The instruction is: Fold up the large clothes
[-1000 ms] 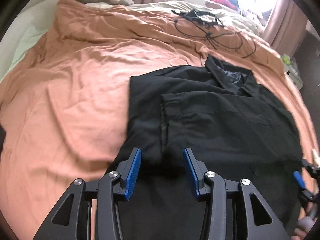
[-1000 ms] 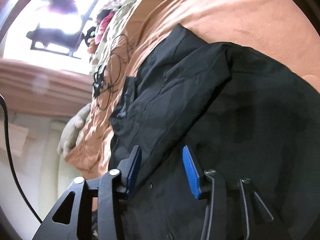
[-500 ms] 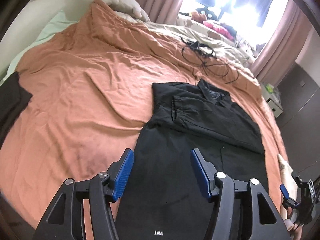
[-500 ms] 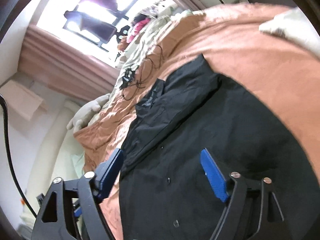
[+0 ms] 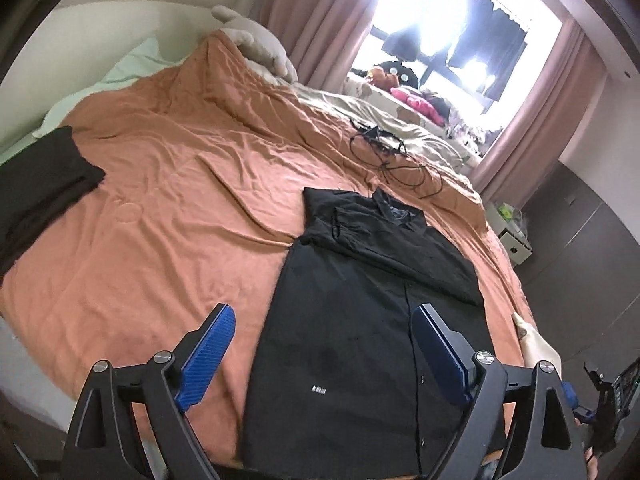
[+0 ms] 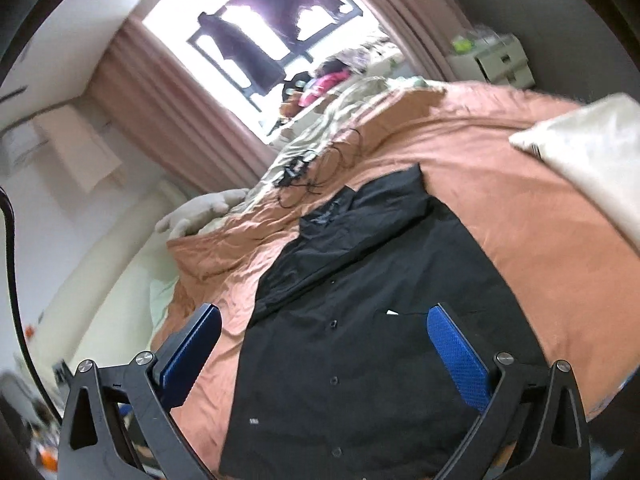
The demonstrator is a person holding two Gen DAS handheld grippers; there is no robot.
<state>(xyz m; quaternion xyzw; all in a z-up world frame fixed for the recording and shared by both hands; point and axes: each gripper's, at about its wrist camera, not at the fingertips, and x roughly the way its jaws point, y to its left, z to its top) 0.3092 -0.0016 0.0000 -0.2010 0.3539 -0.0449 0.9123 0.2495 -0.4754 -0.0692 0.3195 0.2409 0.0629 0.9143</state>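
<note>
A bed [image 5: 160, 208] under a rust-orange cover spreads beyond both claws. On it the black button-up shirt [image 5: 360, 312] lies flat, its 2 sleeves folded across the chest, collar at the far end, hem nearest the claws. The left claw [image 5: 322, 354] hangs above the hem, its jaws just spread wide, holding nothing; the shirt shows between its blue pads without touching them. The right claw [image 6: 324, 356] is likewise released and has just been widening over the button placket. A folded dark garment [image 5: 36, 188] lies far left of the left claw. Black cables [image 5: 392, 156] lie beyond the collar.
</note>
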